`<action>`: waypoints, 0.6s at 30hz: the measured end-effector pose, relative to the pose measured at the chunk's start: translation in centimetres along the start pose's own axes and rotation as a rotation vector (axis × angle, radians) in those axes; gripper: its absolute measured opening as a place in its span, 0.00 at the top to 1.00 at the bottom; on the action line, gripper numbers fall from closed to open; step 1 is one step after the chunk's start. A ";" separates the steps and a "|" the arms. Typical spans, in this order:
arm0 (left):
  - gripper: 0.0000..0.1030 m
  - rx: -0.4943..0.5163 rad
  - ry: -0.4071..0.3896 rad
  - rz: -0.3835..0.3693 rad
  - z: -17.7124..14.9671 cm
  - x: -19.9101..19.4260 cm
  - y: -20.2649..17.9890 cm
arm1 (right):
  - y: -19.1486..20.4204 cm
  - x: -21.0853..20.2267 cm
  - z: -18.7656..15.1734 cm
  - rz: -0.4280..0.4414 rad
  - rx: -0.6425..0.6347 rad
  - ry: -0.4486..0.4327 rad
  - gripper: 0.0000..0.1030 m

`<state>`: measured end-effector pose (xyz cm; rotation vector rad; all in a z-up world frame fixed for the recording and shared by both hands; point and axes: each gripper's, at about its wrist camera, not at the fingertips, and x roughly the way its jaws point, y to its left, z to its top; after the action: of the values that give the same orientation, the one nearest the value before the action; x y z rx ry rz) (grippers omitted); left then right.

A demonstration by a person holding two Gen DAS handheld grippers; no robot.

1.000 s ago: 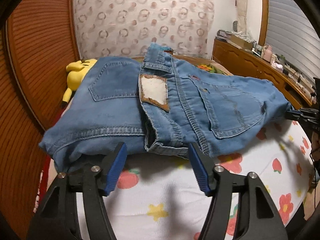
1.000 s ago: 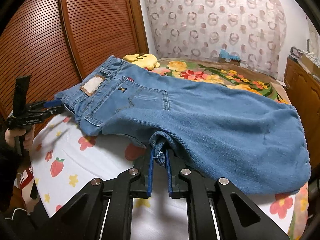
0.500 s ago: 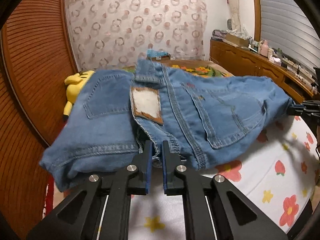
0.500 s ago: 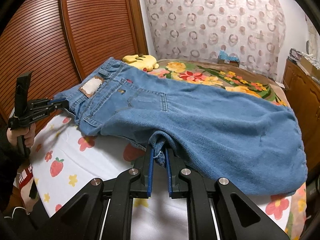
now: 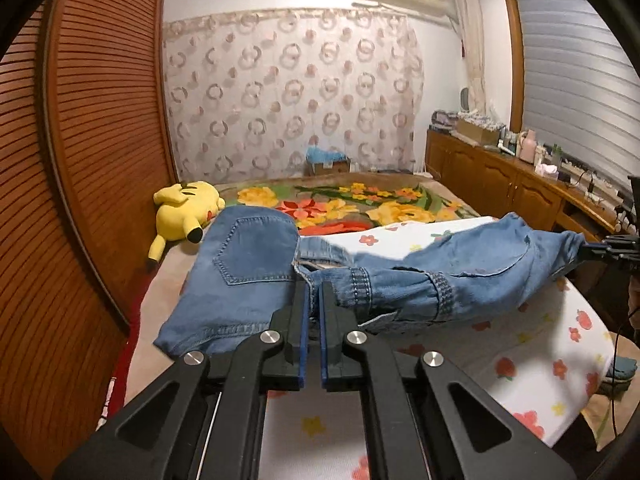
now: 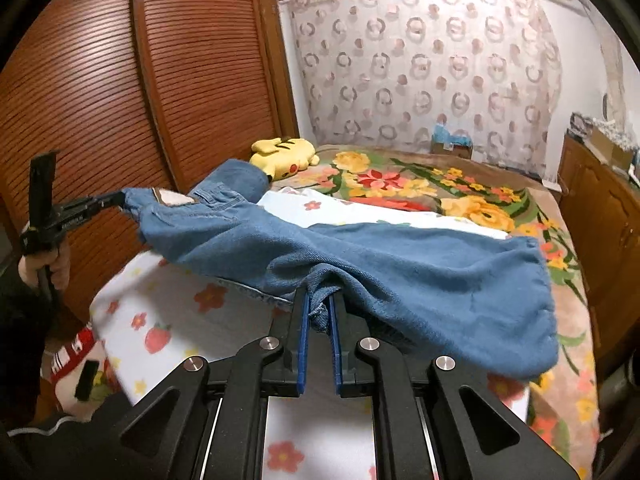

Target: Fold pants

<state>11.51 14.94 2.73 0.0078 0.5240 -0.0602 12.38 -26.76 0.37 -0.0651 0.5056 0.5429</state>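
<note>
The blue denim pants (image 5: 248, 280) are held stretched above the bed between my two grippers; they also show in the right wrist view (image 6: 420, 272). My left gripper (image 5: 314, 292) is shut on the waistband; it shows far left in the right wrist view (image 6: 120, 200). My right gripper (image 6: 318, 300) is shut on a bunched fold of the pants' lower edge; it shows far right in the left wrist view (image 5: 588, 250). The seat side with a back pocket hangs to the left, the folded legs droop to the right.
A white flower-print sheet (image 5: 520, 360) covers the near bed, a floral blanket (image 6: 440, 188) the far part. A yellow plush toy (image 5: 184, 210) lies by the slatted wooden wardrobe (image 6: 120, 100). A wooden dresser (image 5: 520, 188) with clutter runs along the right.
The left gripper has shut on the waistband. Both grippers have lifted and pulled the pants up off the bed, so the pants now hang stretched between them.
</note>
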 end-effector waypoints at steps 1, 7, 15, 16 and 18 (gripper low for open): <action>0.95 -0.007 -0.002 -0.003 -0.2 -0.5 0.1 | 0.3 -0.4 -0.5 0.001 -0.002 0.007 0.91; 0.95 -0.026 0.033 -0.034 -3.4 -2.8 -0.3 | 0.3 -2.4 -3.0 0.029 0.028 0.051 0.91; 0.95 -0.012 0.189 -0.052 -8.8 -0.8 -1.7 | -0.5 -0.8 -7.5 0.018 0.080 0.141 0.91; 0.95 -0.010 0.195 -0.052 -9.0 -0.7 -1.7 | -0.6 -0.7 -7.7 0.022 0.089 0.144 0.91; 0.95 0.000 0.201 -0.056 -8.9 -0.7 -1.8 | -0.8 -0.6 -7.8 0.021 0.095 0.145 0.91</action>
<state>6.33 13.38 -4.60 -0.0010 0.7250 -0.1147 8.85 -29.21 -6.19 -0.0086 0.6730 0.5362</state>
